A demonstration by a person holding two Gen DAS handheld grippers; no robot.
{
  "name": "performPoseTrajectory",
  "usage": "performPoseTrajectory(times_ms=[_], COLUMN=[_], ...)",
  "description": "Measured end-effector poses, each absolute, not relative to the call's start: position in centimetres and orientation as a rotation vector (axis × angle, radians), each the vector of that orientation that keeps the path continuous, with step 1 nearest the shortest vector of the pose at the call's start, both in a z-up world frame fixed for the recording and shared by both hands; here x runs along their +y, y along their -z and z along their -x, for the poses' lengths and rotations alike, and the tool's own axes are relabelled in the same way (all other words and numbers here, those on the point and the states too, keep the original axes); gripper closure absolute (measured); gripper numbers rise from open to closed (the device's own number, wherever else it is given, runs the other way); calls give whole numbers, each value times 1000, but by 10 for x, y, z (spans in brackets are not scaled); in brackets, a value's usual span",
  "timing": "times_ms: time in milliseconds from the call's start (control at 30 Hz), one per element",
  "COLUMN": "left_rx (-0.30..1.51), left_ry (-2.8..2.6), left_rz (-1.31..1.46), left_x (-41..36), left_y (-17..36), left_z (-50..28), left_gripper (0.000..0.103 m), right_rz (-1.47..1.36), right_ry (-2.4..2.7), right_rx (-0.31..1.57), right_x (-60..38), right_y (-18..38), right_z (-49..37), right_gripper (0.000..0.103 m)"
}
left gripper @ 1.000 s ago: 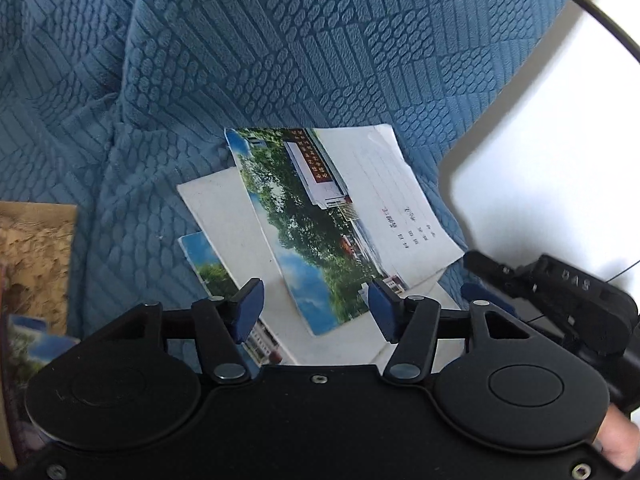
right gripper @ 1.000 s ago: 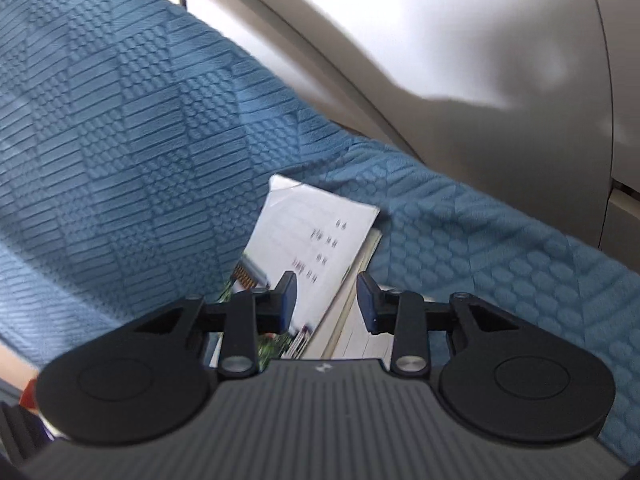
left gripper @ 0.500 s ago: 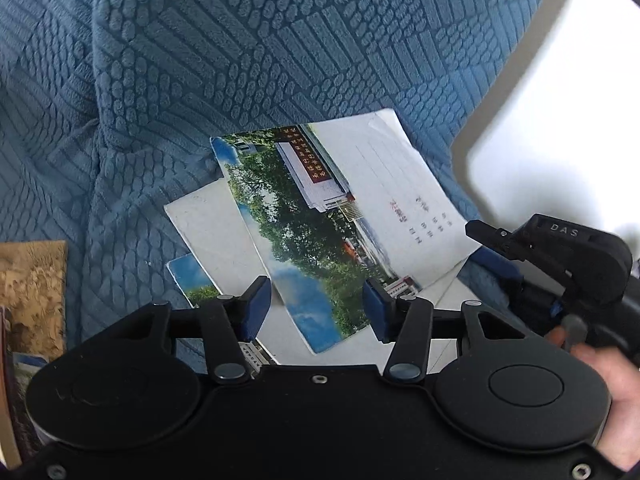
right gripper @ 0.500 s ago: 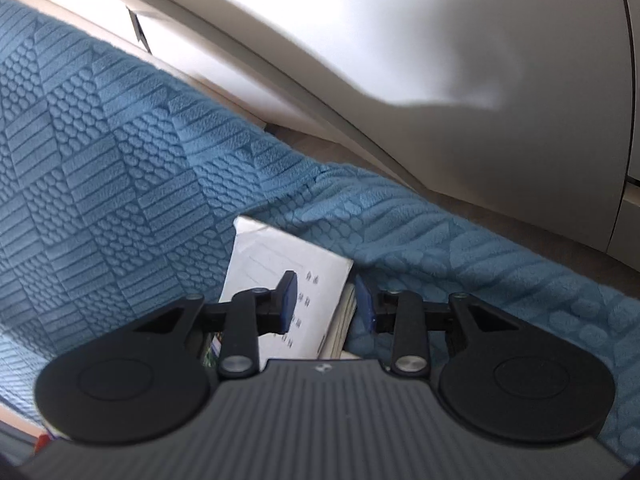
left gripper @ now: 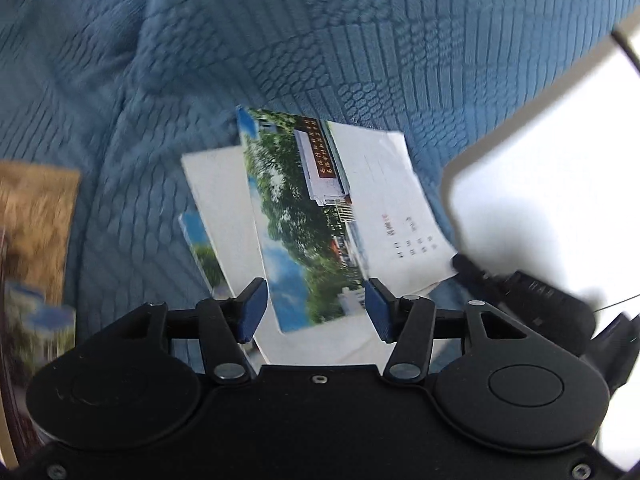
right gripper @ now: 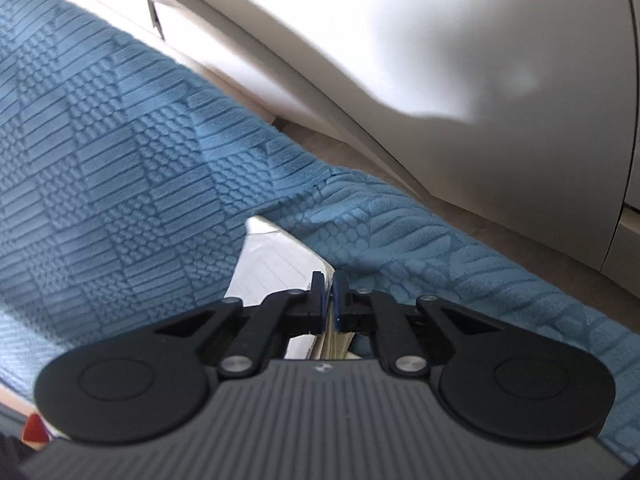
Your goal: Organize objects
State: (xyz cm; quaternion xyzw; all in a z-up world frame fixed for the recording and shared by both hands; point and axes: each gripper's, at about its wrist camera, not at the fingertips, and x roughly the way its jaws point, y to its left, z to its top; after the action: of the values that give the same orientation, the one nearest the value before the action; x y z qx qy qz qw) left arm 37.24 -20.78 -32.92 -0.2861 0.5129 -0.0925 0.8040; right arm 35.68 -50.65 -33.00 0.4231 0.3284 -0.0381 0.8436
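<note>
A loose pile of postcards lies on a blue textured blanket. The top photo postcard shows trees and a building. A white postcard with printed text lies beside it to the right. My left gripper is open, its blue pads either side of the photo card's near edge. My right gripper is shut on the edge of the white postcard; it also shows in the left wrist view at the card's right corner.
More cards, one brown, lie at the far left. A white curved furniture surface borders the blanket on the right. In the right wrist view the blanket's edge meets a grey-white panel.
My right gripper has closed on the white postcard's edge; it was open before. My left gripper stays open and has shifted slightly over the pile.
</note>
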Motion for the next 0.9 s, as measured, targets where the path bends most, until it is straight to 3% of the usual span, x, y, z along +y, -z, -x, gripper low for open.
performPoseTrajectory(times_ms=[467, 700, 900], left_rx=[1058, 1070, 1090], left_ry=[328, 283, 262], left_rz=[978, 1175, 1256], left_x=[-198, -191, -190], left_y=[330, 350, 370], left_z=[-322, -318, -312], left_gripper=[46, 47, 55], right_rz=[-901, -918, -922], right_ry=[-25, -55, -99], right_rx=[734, 752, 755], right_x=[-477, -458, -446], right_y=[311, 308, 297], right_z=[-312, -279, -254], right_gripper=[97, 98, 98])
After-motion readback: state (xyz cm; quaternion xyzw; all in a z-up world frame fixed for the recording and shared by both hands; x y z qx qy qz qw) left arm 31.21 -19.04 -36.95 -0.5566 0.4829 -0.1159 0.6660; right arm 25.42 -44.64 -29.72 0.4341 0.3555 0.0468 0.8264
